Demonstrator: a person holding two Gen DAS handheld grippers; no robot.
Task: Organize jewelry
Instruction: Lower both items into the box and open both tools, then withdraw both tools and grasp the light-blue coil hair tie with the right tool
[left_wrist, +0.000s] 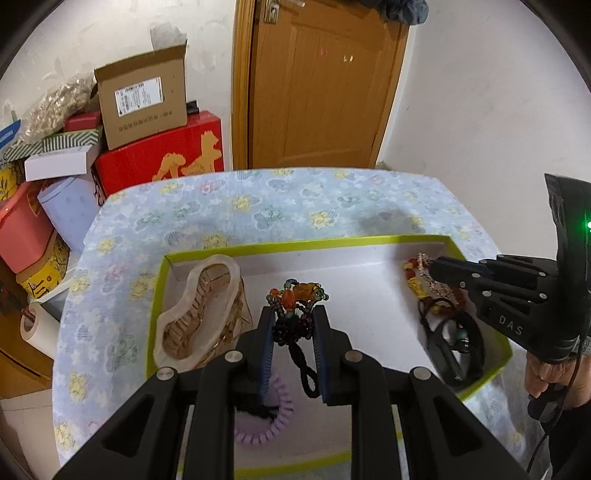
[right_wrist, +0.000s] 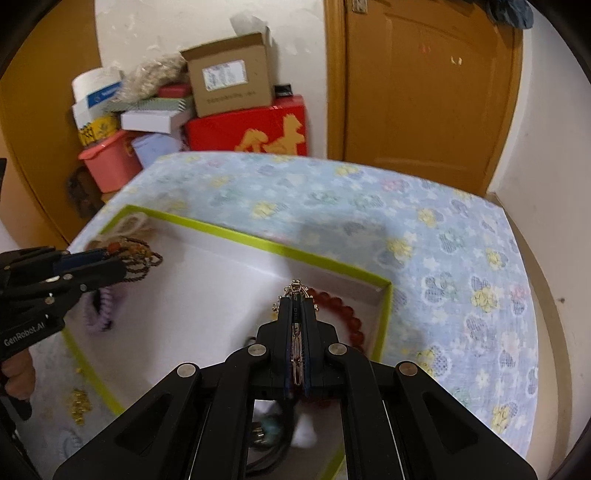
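You are gripping the beaded necklace (left_wrist: 295, 299) in your left gripper (left_wrist: 293, 332) over the box's (left_wrist: 306, 244) middle; your right gripper (right_wrist: 295, 317), pinching the gold brooch (right_wrist: 294, 291), is hovering above the right-side red beads (right_wrist: 347, 314).

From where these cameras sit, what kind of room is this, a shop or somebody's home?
Most likely a room in a home, perhaps a spare or storage corner. A wooden door stands shut in a plain white wall, household boxes are heaped beside it, and the table wears a flowered cloth.
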